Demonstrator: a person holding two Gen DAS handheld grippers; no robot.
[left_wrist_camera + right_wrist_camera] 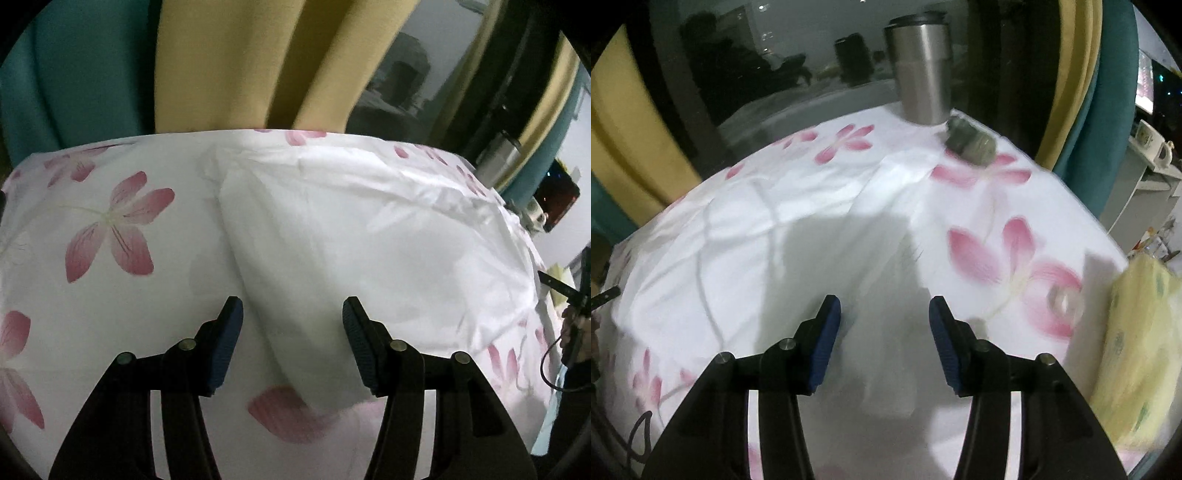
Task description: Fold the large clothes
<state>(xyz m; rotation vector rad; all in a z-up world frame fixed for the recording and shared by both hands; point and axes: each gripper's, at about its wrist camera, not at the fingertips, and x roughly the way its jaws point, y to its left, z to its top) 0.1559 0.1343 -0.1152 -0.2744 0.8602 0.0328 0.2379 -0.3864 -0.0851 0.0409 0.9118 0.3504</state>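
Note:
A large white garment (369,236) lies spread and creased on a table covered with a white cloth printed with pink flowers (110,229). My left gripper (292,314) is open and empty, its blue-padded fingers straddling the garment's near left edge just above it. In the right wrist view the same white garment (768,236) fills the middle and left. My right gripper (884,310) is open and empty above the garment's right part. The right gripper also shows at the far right edge of the left wrist view (569,295).
A steel tumbler (921,70) and a small grey-green object (969,142) stand at the table's far edge. A pale yellow bundle (1137,350) sits at the right. Yellow and teal curtains (236,62) and a dark window lie behind the table.

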